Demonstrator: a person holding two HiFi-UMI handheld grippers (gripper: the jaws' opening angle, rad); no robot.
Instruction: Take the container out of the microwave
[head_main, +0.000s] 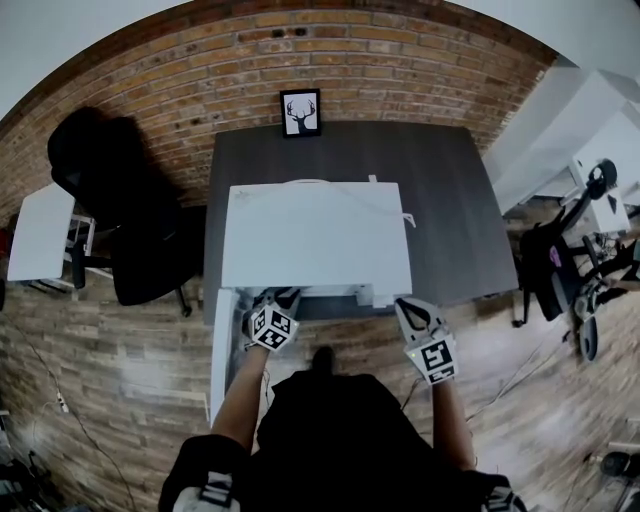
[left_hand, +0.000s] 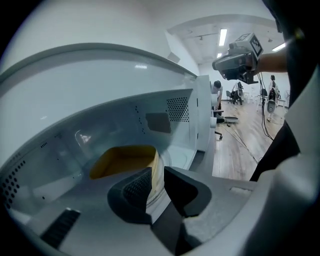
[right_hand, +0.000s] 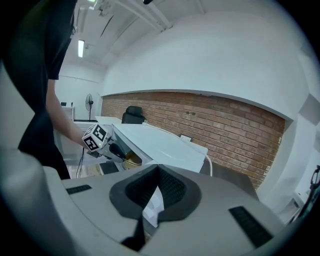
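Left gripper (left_hand: 156, 176), low centre of its own view: dark ribbed pads pinching the thin wall of the container (left_hand: 125, 161). It's a tan-yellow tub w/ rounded corners & open top, inside the microwave (left_hand: 200, 107) on the round plate (left_hand: 180, 161). Cavity walls smooth white, w/ perforated vent patches at rear & lower left.

Right gripper (right_hand: 157, 172), low centre of its view: jaws pressed together, nothing btwn them. In head view it sits lower right of centre, just off the microwave's front right corner.

Head view, bottom centre: person in black, both forearms reaching fwd. Microwave door (head_main: 222, 350) stands open at lower left, beside the left forearm. Microwave is a white flat-topped box on a dark matte table (head_main: 450, 200), w/ a white cord (right_hand: 208, 162) at its back.

Further up: small black-framed deer picture (head_main: 301, 112) against the brick wall (head_main: 200, 70). Black office chair (head_main: 120, 210) upper left, white side table (head_main: 40, 230) at left edge, wood-plank floor (head_main: 130, 360).
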